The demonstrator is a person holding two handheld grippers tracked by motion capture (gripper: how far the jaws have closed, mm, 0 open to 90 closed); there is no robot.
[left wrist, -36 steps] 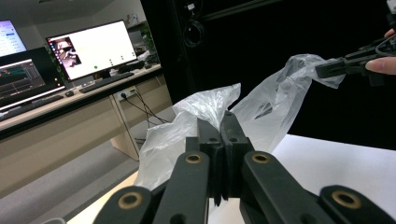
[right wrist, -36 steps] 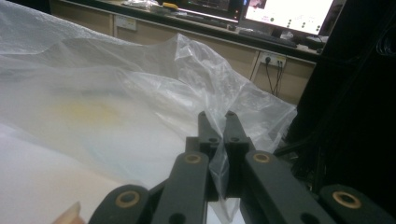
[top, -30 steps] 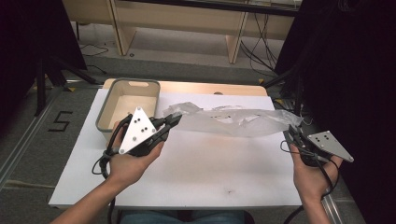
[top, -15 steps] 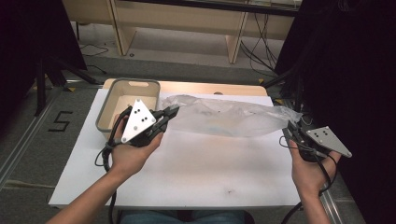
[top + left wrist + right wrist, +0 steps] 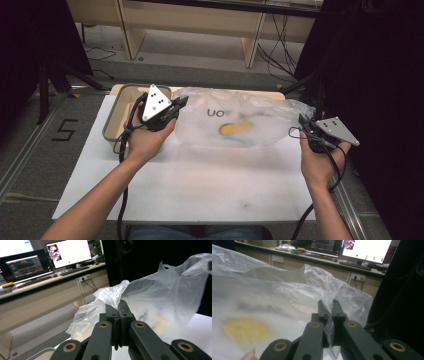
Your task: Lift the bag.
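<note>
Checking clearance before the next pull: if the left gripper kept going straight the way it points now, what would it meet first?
The left gripper is already shut on the clear plastic bag's edge and points along it, so it would likely push into the bag's own film first. Depth past the bag is unclear.

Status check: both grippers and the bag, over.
Left gripper and right gripper shut on plastic bag, stretched above table. Tray beside left hand.
</note>
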